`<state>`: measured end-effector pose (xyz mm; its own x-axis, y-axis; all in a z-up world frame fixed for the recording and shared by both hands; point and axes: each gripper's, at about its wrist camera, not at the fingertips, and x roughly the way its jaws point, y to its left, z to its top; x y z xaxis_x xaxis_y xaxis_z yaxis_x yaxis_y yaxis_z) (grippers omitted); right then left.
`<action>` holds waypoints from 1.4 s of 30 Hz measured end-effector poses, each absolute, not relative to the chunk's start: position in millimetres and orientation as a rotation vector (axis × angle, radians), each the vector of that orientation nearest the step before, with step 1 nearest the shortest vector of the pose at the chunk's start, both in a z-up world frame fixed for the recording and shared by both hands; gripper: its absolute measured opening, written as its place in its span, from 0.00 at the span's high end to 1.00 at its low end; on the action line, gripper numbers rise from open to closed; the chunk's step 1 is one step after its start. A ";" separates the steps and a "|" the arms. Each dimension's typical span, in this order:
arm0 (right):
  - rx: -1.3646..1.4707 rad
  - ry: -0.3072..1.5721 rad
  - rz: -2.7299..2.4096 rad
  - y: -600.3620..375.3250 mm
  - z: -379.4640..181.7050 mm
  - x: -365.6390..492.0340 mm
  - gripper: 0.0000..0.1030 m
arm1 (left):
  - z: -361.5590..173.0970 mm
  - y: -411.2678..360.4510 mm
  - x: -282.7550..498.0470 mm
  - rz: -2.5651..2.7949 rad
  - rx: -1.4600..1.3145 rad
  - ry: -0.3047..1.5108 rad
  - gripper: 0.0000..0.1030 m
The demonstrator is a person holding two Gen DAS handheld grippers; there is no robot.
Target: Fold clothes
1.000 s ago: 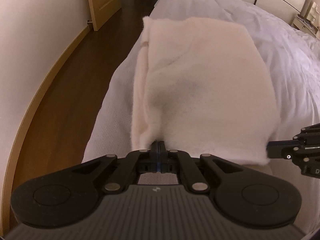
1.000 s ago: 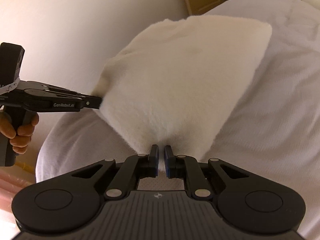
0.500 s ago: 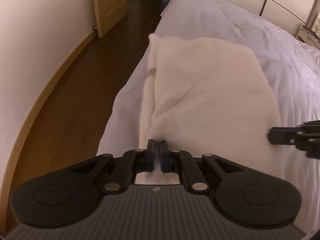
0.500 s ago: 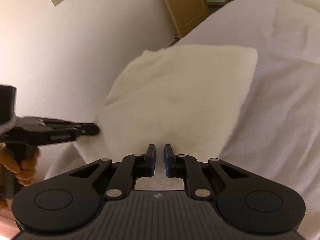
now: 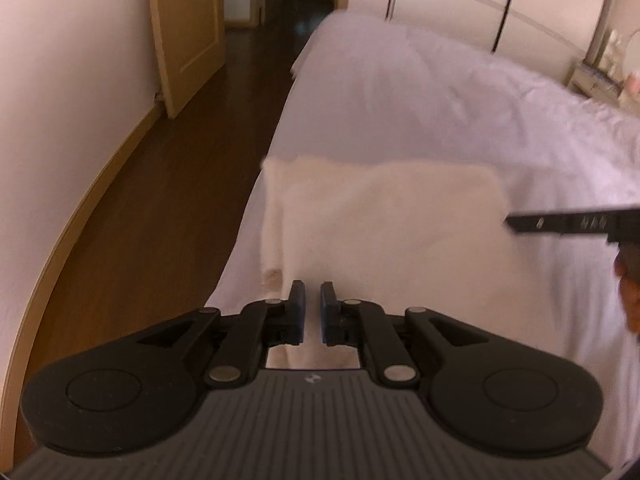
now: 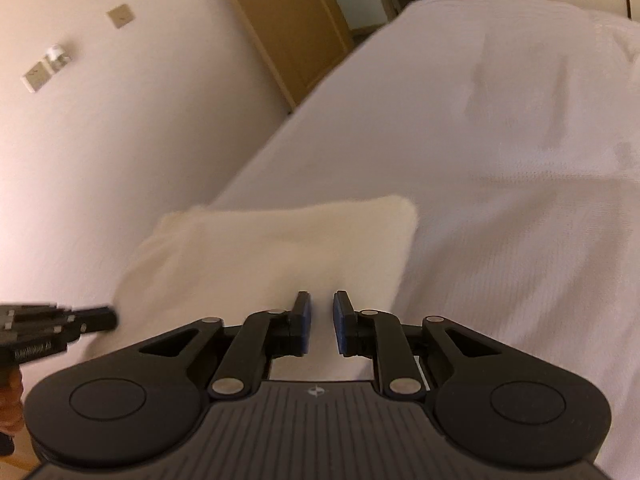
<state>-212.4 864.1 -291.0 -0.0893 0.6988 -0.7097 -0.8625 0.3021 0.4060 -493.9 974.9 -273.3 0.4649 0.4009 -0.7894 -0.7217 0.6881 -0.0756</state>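
Left wrist view: the left tool (image 5: 312,300) hovers over the near edge of a cream fleece garment (image 5: 384,232), its blue pads standing a narrow gap apart with nothing pinched between them; the fabric lies below, not in the grip. The garment rests as a folded rectangle on the white bed (image 5: 460,112), close to the bed's left edge, with a thinner layer showing along that side. The right tool (image 5: 568,224) reaches in from the right, its tip just beside the garment's right edge, with part of a hand behind it. Dark wooden floor (image 5: 160,208) and a door (image 5: 188,28) lie beyond.

Right wrist view: the right tool (image 6: 320,320) is opening, its pads clear of the cloth and empty, poised over the near right corner of the same folded garment (image 6: 272,248). The left tool (image 6: 60,326) shows at the left border, beside the garment's left edge. The picture is smeared, so fine creases cannot be read.

Judging by the neat rectangle lying flat with both tools free, a fold looks just laid down and let go. The next move likely calls for either re-gripping two corners for another fold, or pressing the stack flat and leaving it.
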 end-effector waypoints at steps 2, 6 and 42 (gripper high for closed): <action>-0.232 1.033 1.237 874.1 -300.8 -199.1 0.78 | -282.1 984.7 -493.9 0.721 -0.464 0.833 0.95; -0.126 1.002 1.222 865.8 -280.4 -179.7 0.78 | -268.5 1001.2 -508.0 0.749 -0.531 0.762 0.94; -0.313 1.066 1.426 764.0 -266.0 -326.0 0.61 | -252.5 911.5 -561.1 0.912 -0.672 0.851 0.84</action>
